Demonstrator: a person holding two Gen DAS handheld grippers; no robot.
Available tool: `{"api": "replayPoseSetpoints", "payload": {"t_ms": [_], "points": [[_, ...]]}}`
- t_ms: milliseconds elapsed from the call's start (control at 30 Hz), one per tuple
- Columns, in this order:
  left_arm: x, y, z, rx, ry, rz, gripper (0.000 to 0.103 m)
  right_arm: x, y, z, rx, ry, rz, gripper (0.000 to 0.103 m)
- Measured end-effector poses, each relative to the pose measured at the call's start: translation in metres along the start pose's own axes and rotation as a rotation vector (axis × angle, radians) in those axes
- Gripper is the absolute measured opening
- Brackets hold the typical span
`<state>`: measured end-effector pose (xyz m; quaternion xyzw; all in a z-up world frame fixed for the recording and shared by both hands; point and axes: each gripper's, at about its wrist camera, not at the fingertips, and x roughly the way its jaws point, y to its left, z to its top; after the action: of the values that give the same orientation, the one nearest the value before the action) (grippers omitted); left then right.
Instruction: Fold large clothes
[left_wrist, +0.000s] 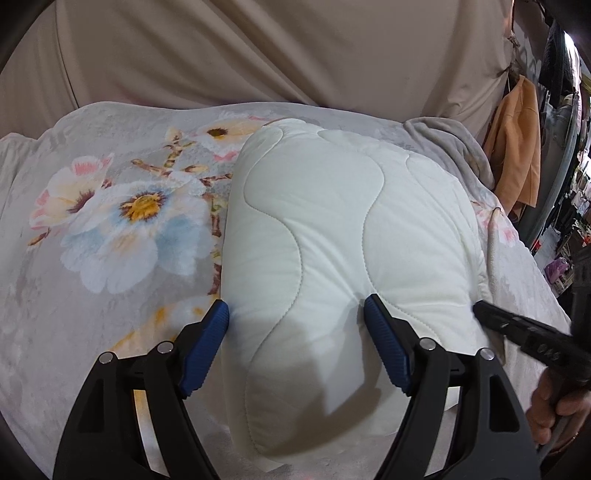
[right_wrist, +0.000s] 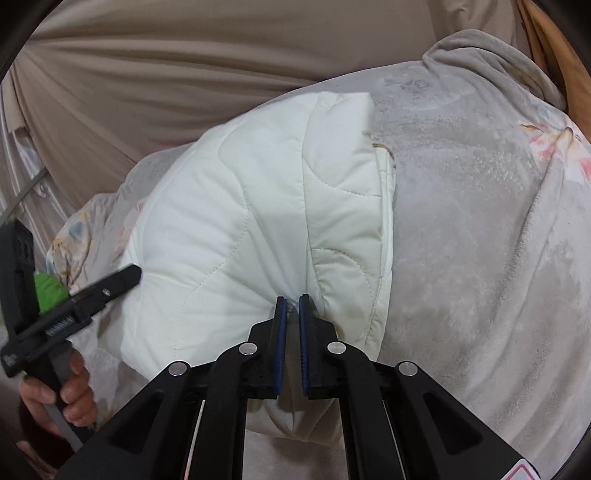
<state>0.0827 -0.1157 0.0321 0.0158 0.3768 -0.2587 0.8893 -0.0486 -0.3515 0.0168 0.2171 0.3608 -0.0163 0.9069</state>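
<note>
The folded quilted white padded garment (left_wrist: 332, 229) was plain off-white with wavy stitched lines. The plush grey floral blanket (left_wrist: 110, 258) under it showed white, pink and pale blue blossoms with yellow centres on brown twigs. The draped beige curtain fabric (left_wrist: 258, 48) was plain. The hanging orange cloth (left_wrist: 517, 155) was plain. Both grippers were black with ribbed blue pads (left_wrist: 384, 343).

1. The folded quilted garment (left_wrist: 314, 229) lies on the blanket (left_wrist: 110, 280) that covers the bed.
2. The draped cloth (left_wrist: 258, 48) hangs behind the bed's far edge.
3. The left tongs (left_wrist: 295, 314) straddle the garment's near end; the right tongs (right_wrist: 293, 301) pinch its near edge.
</note>
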Motion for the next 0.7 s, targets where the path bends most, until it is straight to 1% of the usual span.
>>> {"api": "replayPoseSetpoints", "payload": {"t_ms": [67,100,200,267,333,433,500,567,600,633,667,700], "points": [[0.000,0.001,0.000,-0.005,0.000,0.003,0.073,-0.019,0.008,0.001,-0.017,-0.044,-0.018,0.003],[0.000,0.001,0.000,-0.007,0.000,0.003,0.073,-0.027,0.012,0.001,-0.031,-0.053,-0.024,0.003],[0.000,0.001,-0.001,-0.008,-0.001,0.003,0.073,-0.033,0.019,-0.008,-0.066,-0.027,-0.047,0.003],[0.000,0.001,-0.001,-0.007,-0.002,0.003,0.073,-0.021,0.015,-0.017,-0.065,0.022,-0.055,0.002],[0.000,0.001,-0.001,-0.003,0.002,0.001,0.075,0.001,0.006,-0.028,-0.033,0.064,-0.050,0.000],[0.000,-0.001,-0.003,0.002,0.007,0.006,0.076,0.010,0.001,-0.033,-0.019,0.067,-0.040,0.000],[-0.004,0.003,-0.002,-0.021,0.017,-0.021,0.076,0.002,0.005,-0.030,-0.026,0.054,-0.038,0.000],[-0.012,0.011,0.003,-0.065,0.020,-0.068,0.079,-0.014,0.004,-0.024,-0.007,0.012,-0.017,0.001],[-0.017,0.015,0.006,-0.083,0.012,-0.081,0.081,-0.024,0.003,-0.022,0.012,-0.014,0.013,0.004],[-0.021,0.016,0.010,-0.097,0.000,-0.087,0.085,-0.033,0.000,-0.017,0.037,-0.041,0.040,0.007],[-0.026,0.019,0.015,-0.113,-0.022,-0.093,0.091,-0.039,-0.003,-0.012,0.058,-0.061,0.052,0.012],[-0.029,0.020,0.019,-0.121,-0.036,-0.096,0.092,-0.042,-0.004,-0.008,0.068,-0.072,0.055,0.016]]}}
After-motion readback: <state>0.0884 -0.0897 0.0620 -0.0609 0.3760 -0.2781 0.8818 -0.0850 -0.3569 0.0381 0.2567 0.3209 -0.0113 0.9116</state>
